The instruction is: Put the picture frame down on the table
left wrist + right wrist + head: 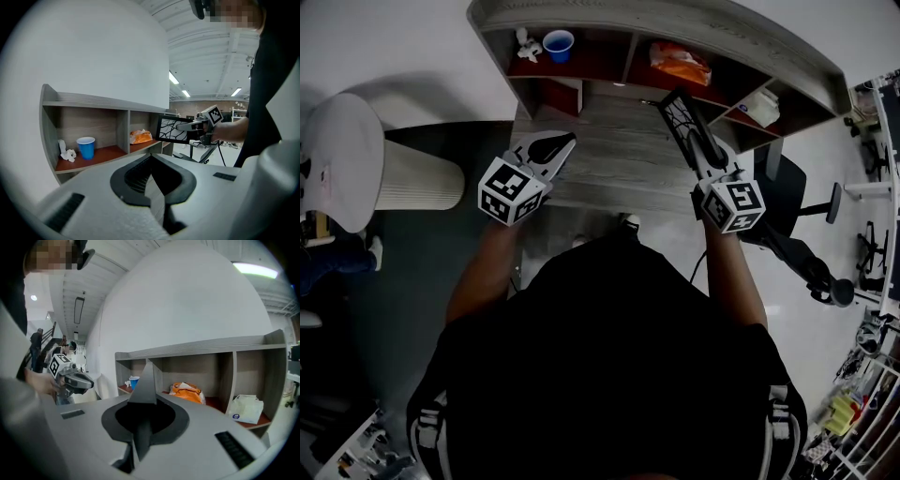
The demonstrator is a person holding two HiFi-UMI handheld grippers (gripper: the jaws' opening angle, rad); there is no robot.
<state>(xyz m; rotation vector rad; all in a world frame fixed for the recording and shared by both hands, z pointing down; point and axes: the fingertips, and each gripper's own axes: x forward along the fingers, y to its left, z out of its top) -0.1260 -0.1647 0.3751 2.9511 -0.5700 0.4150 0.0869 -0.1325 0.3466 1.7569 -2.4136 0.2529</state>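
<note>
The picture frame (680, 117) is black with a white branching pattern on its face (172, 129). It hangs tilted above the right part of the grey wooden table (609, 159), in front of the shelf. My right gripper (697, 145) is shut on it, and in the right gripper view the frame (144, 385) shows edge-on between the jaws. My left gripper (567, 142) hovers over the table's left part, shut and empty, well apart from the frame. The left gripper view shows its tips (151, 157) meeting, with the right gripper (190, 125) at the far right.
A shelf unit at the table's back holds a blue cup (558, 44), a crumpled white thing (525, 42), an orange bag (680, 64) and a white packet (759, 105). A black office chair (797, 225) stands at the right, a white rounded seat (356, 159) at the left.
</note>
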